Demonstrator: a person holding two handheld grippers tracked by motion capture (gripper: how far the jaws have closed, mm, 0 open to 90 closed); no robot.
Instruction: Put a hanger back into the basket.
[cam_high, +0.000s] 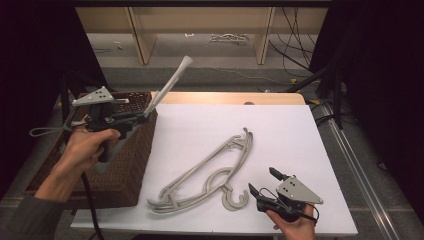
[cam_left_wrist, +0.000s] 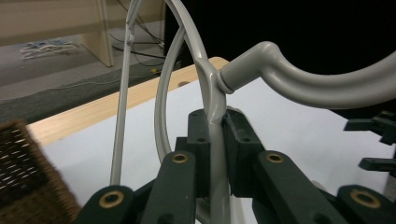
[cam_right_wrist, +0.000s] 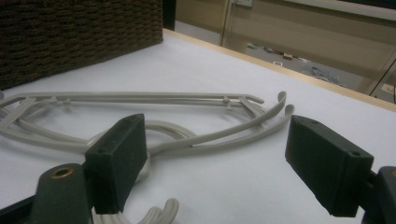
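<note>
Table surface as I see it from the operator station.
White-topped table (cam_high: 210, 125): I note two grey hangers (cam_high: 210, 172) lying flat; woven basket (cam_high: 125, 165) at left edge.

A dark wicker basket (cam_high: 125, 165) sits at the white table's (cam_high: 280, 130) left; cables (cam_high: 295, 35), perhaps, beyond.

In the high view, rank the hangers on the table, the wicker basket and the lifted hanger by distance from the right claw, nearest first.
1. Hangers on the table: just left of the right claw.
2. Wicker basket: table's left edge.
3. Lifted hanger: far left, above the basket.
</note>
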